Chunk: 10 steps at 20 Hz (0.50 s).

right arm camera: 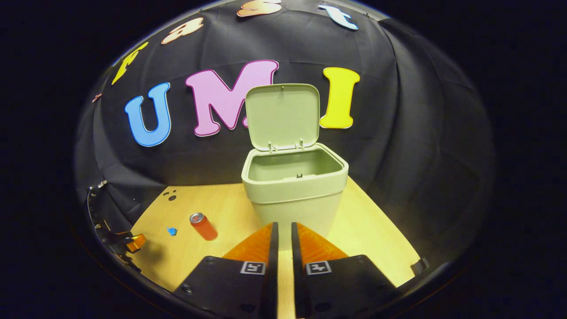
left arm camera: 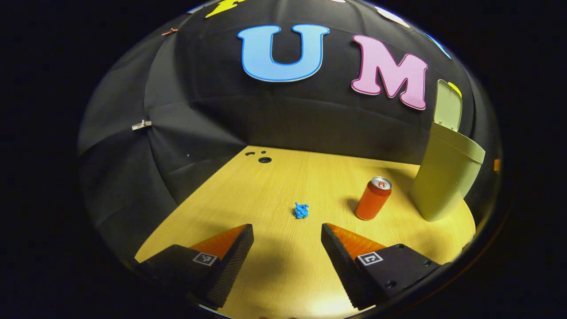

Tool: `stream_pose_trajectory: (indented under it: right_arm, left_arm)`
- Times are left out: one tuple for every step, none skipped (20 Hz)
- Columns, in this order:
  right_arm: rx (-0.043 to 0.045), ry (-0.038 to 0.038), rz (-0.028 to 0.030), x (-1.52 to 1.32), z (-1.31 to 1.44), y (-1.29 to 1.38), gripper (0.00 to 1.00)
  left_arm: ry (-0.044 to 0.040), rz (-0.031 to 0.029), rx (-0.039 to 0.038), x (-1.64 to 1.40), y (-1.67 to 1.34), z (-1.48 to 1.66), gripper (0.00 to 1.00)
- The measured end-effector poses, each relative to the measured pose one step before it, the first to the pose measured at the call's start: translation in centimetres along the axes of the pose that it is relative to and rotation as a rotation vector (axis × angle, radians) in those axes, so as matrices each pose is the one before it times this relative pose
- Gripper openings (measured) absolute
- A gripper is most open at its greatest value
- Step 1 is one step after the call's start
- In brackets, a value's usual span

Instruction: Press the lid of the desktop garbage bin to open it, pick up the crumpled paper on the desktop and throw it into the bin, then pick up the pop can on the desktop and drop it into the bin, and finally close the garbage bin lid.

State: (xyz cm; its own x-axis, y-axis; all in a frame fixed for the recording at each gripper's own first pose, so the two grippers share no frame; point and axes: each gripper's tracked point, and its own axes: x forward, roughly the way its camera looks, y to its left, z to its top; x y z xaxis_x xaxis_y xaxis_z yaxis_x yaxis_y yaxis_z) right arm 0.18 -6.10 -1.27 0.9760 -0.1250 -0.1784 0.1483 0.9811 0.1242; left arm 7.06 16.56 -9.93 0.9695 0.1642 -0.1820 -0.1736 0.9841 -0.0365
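Black cloth walls back a pale wood-grain desktop (left arm camera: pixel 274 186), w/ the pale green plastic bin (right arm camera: pixel 294 195) as the landmark, its hinged lid (right arm camera: pixel 282 116) standing upright and the mouth open, so the press step looks done. Going left to right in the left gripper view: the left gripper (left arm camera: pixel 287 235) hovers low over the desk w/ fingers spread wide and nothing btwn them; just ahead of its gap lies the small blue crumpled paper (left arm camera: pixel 301 210), well left of the bin; then the orange pop can (left arm camera: pixel 373 199) w/ silver top, upright, btwn paper and bin, apart from both. In the right gripper view the right gripper (right arm camera: pixel 283 232) sits in front of the bin, fingers nearly together w/ only a thin slit, empty. Risks, as I judge: paper is tiny and flat, so the pads could close over it w/o catching, or push it along the desk. Swinging toward the bin may clip the can, which would roll if tipped. Bumping the lid could drop it shut early.
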Motion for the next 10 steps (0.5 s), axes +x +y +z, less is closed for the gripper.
stream_pose_trajectory:
  right_arm:
    - [0.00857, 0.01012, -0.00427, -0.156, -0.536, -0.020, 0.26]
    - [0.00369, 0.01374, -0.00356, -0.078, -0.765, 0.051, 0.43]
    - [-0.00413, 0.01339, -0.01416, -0.045, -0.680, -0.176, 0.61]
    - [-0.00487, 0.01224, -0.01235, -0.054, -0.684, -0.152, 0.78]
    - [-0.00404, 0.01062, -0.01036, -0.325, -0.295, -0.084, 0.96]
    - [-0.00035, 0.01005, -0.00500, -0.135, -0.571, 0.149, 0.96]
    - [-0.00045, 0.00984, -0.00516, -0.119, -0.324, 0.024, 0.97]
    - [-0.00070, 0.01057, -0.00332, -0.052, -0.328, 0.017, 0.98]
    - [-0.00089, 0.00970, -0.00149, -0.155, -0.312, 0.078, 0.98]
    - [-0.00160, 0.00904, -0.00232, -0.150, -0.308, 0.070, 0.98]
  left_arm:
    - [0.00533, -0.00476, 0.00340, 0.776, -0.157, -0.054, 0.98]
    - [0.00479, -0.00210, 0.00849, 0.865, -0.041, -0.040, 0.99]
    - [0.00129, -0.00250, 0.00819, 0.892, -0.033, 0.128, 0.99]
    - [0.00195, -0.00510, 0.00607, 0.955, -0.145, 0.092, 0.99]
    - [0.00253, -0.00799, 0.00768, 0.902, -0.216, 0.089, 0.99]
    - [0.00297, -0.00674, 0.01078, 0.892, -0.233, 0.051, 0.99]
    - [0.00503, -0.00576, 0.01126, 1.013, -0.093, 0.065, 0.99]
    - [0.00319, -0.00884, 0.00981, 1.010, -0.193, -0.048, 0.99]
    - [0.00651, -0.00637, 0.00784, 0.977, -0.226, -0.009, 0.99]
    - [0.00611, -0.00334, 0.01019, 1.052, -0.083, -0.128, 0.99]
